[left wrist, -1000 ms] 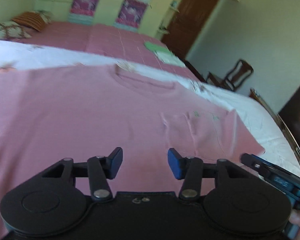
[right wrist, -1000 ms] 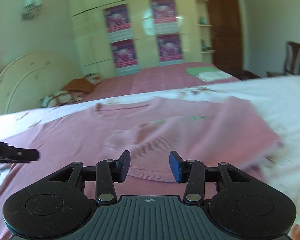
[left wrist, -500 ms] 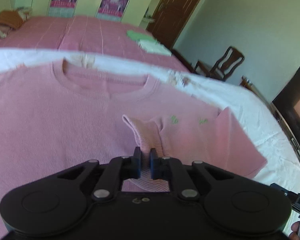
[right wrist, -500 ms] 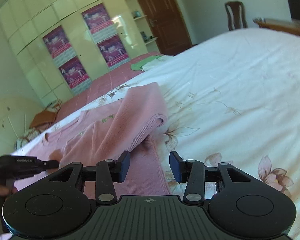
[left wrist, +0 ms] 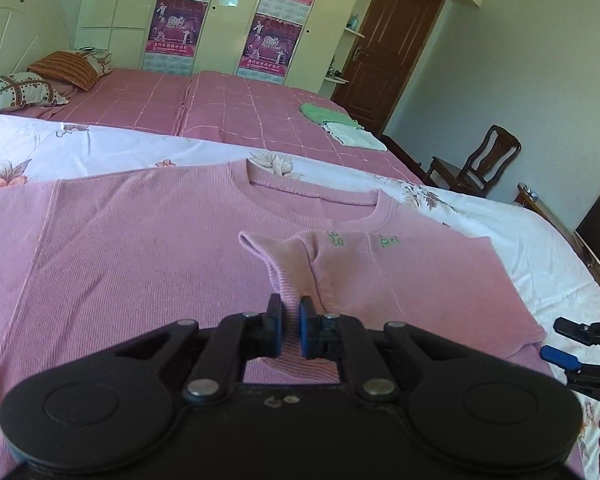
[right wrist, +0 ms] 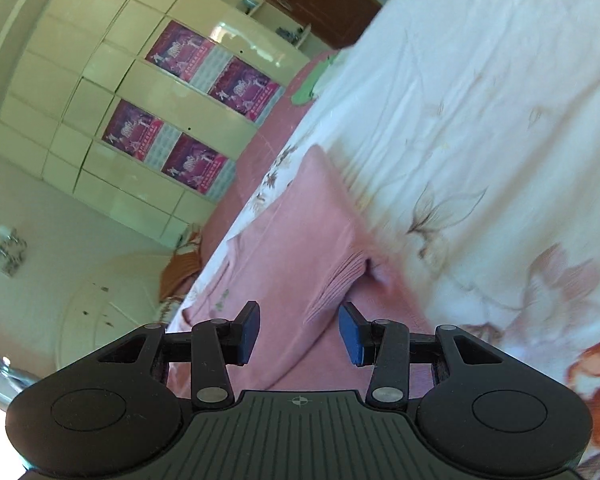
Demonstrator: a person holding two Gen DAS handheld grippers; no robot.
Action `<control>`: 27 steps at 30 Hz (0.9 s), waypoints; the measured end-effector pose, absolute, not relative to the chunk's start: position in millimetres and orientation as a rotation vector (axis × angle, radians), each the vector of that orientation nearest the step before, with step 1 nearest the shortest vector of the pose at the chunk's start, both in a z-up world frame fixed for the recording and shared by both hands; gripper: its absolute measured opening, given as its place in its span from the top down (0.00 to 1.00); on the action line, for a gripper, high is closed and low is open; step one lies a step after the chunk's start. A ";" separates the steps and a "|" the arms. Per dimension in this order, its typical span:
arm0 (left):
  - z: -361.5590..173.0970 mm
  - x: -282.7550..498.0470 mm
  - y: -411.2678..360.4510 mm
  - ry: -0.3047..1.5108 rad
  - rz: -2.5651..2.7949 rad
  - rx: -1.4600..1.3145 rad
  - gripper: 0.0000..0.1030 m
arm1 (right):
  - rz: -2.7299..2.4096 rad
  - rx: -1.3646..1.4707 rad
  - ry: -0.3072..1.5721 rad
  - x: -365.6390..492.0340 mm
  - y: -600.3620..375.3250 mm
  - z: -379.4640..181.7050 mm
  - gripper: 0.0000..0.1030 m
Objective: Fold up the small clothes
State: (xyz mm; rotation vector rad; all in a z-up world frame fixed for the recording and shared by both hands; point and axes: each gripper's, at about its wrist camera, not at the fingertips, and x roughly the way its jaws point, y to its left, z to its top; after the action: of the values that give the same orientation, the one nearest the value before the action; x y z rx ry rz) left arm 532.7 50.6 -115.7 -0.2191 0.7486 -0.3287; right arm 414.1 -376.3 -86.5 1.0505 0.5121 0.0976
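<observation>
A pink knit top (left wrist: pixel 132 248) lies spread on the floral white sheet (left wrist: pixel 80 148), neckline away from me. Its right side is folded over, with small green marks showing. My left gripper (left wrist: pixel 291 330) is shut on a pinched ridge of the top's fabric (left wrist: pixel 288 280) near the folded edge. My right gripper (right wrist: pixel 298 330) is open, tilted, with the folded right edge of the top (right wrist: pixel 300 248) between and beyond its fingers, not gripped. It also shows at the right edge of the left wrist view (left wrist: pixel 580 348).
A second bed with a pink checked cover (left wrist: pixel 228 112) lies beyond, with pillows (left wrist: pixel 40 80) and folded green and white clothes (left wrist: pixel 340 128). A wooden chair (left wrist: pixel 480 164) and a door (left wrist: pixel 384 40) stand to the right. White sheet (right wrist: pixel 480 140) stretches right of the top.
My left gripper closed on the top's fabric and stays shut on it, lifting a ridge. My right gripper swung to the top's right edge and rolled sideways, staying open.
</observation>
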 end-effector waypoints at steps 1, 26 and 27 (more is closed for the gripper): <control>-116.8 533.7 50.6 0.751 -0.325 -0.223 0.93 | 0.096 1.064 0.513 418.1 -377.6 -87.5 0.58; -125.2 558.8 47.4 0.776 -0.211 -0.075 0.51 | 0.020 0.545 0.505 428.4 -387.3 -46.1 0.61; -128.5 563.4 48.1 0.790 -0.192 -0.076 0.55 | 0.011 0.548 0.499 439.4 -389.9 -46.0 0.27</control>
State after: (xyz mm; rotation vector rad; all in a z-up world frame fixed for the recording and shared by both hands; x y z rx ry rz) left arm 563.4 48.1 -128.5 -0.0760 0.7904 -0.1922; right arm 439.4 -389.9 -46.0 0.5477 0.4986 0.0105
